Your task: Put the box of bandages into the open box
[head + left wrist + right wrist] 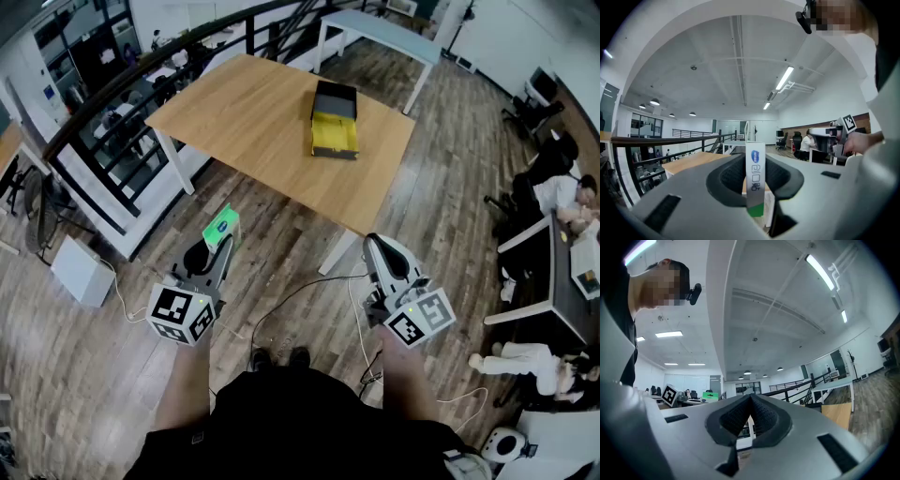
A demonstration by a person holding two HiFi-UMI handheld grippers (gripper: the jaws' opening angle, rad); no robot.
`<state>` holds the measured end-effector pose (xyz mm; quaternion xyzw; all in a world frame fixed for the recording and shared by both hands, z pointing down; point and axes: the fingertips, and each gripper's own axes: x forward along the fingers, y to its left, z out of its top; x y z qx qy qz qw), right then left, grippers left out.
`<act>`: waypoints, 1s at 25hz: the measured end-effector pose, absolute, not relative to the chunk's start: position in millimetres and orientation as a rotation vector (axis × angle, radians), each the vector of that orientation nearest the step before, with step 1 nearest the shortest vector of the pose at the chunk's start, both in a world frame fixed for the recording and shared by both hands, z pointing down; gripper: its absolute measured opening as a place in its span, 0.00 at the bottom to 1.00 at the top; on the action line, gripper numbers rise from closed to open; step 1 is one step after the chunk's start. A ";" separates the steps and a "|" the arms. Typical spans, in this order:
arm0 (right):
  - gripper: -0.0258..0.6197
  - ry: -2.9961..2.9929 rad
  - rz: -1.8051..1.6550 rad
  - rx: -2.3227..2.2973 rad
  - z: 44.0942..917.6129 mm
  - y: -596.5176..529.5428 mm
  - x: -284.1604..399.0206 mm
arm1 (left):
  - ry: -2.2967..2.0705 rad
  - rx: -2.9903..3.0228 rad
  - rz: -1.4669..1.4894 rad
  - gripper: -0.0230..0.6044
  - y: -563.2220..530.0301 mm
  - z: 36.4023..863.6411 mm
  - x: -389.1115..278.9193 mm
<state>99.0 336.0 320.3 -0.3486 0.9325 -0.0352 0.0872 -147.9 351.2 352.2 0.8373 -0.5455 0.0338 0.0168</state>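
The box of bandages (pixel 222 226), white with a green face, is clamped in my left gripper (pixel 221 246), held over the wooden floor well short of the table. In the left gripper view the bandage box (pixel 755 176) stands edge-on between the dark pads (pixel 726 177), which press on both its sides. The open box (pixel 335 120), black with a yellow inside, lies on the far part of the wooden table (pixel 253 122). My right gripper (pixel 375 244) is level with the left one, its jaws (pixel 751 398) meeting at the tip with nothing between them.
A black railing (pixel 122 112) runs along the table's left side. A pale blue table (pixel 380 33) stands behind it. Desks with seated people (pixel 562 192) fill the right edge. A cable (pixel 309 291) trails on the floor by my feet, and a white box (pixel 80 272) sits at left.
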 end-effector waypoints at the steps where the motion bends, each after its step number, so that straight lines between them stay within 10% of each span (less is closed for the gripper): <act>1: 0.09 2.777 -0.106 -1.039 320.3 336.2 100.3 | -1.696 2.603 0.107 0.19 351.1 351.8 -146.9; 25: 0.10 2.768 -0.131 -0.939 322.0 353.0 163.6 | -1.718 2.628 0.173 0.19 368.8 343.1 -78.7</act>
